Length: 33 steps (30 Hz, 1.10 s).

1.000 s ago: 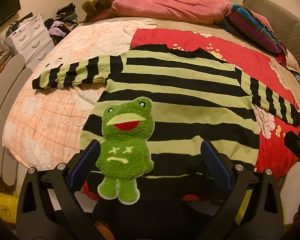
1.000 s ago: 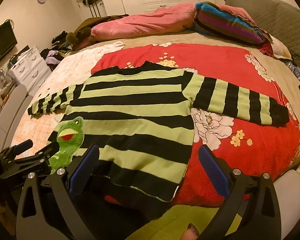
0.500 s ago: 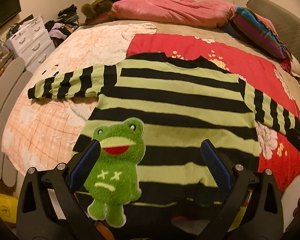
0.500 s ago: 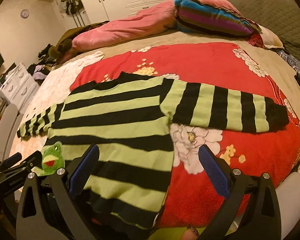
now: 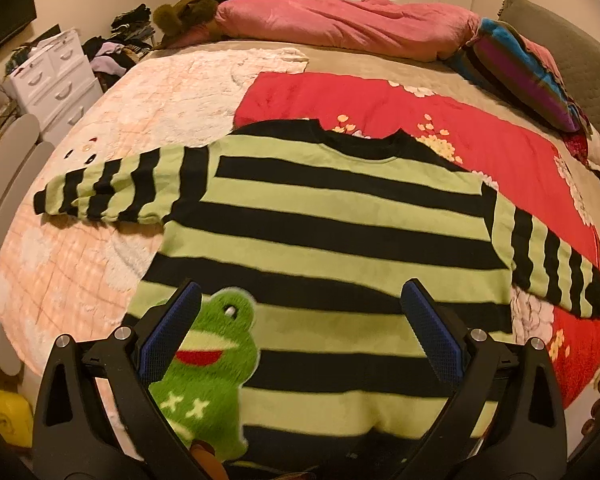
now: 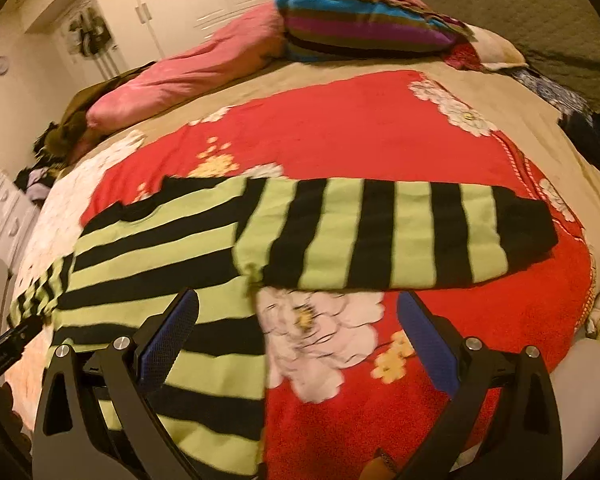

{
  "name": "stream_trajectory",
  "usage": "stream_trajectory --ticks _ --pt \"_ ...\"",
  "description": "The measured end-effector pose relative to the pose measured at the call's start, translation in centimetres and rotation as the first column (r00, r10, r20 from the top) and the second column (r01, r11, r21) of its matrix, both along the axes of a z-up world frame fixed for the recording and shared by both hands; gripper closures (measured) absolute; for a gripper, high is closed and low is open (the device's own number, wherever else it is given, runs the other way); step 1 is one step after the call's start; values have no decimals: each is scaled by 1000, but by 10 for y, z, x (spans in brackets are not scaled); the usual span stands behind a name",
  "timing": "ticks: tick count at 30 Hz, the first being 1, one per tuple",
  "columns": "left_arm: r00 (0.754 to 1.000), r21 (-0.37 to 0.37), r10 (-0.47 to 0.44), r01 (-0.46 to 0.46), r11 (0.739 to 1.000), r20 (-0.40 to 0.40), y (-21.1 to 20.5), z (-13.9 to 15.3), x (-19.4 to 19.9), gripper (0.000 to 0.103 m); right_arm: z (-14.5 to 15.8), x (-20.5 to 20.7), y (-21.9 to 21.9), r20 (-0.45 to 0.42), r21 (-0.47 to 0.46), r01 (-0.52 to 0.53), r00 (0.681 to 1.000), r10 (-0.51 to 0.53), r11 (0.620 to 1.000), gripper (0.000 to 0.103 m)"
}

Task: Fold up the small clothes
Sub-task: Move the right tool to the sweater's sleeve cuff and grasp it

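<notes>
So the striped sweater (image 5: 340, 240) was spread flat on the bed (image 5: 360, 60), front up, partly over a red floral blanket (image 6: 360, 132) and a pale peach quilt (image 5: 80, 248). Both sleeves were stretched out sideways. A fuzzy frog patch (image 5: 208, 372) sat near the hem. The left gripper (image 5: 300, 320) hovered over the hem with jaws wide apart, nothing in them. The right gripper (image 6: 296, 328) was the same, spread open and empty, near the right sleeve (image 6: 400, 236).
</notes>
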<state>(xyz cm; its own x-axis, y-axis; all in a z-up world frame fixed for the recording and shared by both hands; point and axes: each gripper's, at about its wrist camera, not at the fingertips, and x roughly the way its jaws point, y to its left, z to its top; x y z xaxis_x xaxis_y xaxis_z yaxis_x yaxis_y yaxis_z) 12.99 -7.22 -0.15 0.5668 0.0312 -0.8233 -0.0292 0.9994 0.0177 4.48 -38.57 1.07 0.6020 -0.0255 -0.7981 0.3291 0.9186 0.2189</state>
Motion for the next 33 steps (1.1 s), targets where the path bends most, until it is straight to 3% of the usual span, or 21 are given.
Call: stream_trajectory --ticks 8,16,21,29,33 --pt "1000 13 -30 30 999 -8 -25 -17 19 9 -12 1 -59 2 -41 151 989 -151 988 4" --pt "997 22 -45 46 999 -61 -36 -44 32 9 -28 -8 -143 -14 -89 345 938 -348 934 4" --pt "998 4 -25 25 1000 -54 -41 -45 50 9 -44 -15 -192 -32 -98 417 906 -422 903 4" --pt "999 -58 16 -19 998 -44 -60 -56 71 9 -83 -10 -237 -117 -83 417 898 -424 905 4" --pt "999 -13 20 -21 1000 -40 -62 -70 68 9 -91 -3 -240 -118 -81 377 916 -385 923 4"
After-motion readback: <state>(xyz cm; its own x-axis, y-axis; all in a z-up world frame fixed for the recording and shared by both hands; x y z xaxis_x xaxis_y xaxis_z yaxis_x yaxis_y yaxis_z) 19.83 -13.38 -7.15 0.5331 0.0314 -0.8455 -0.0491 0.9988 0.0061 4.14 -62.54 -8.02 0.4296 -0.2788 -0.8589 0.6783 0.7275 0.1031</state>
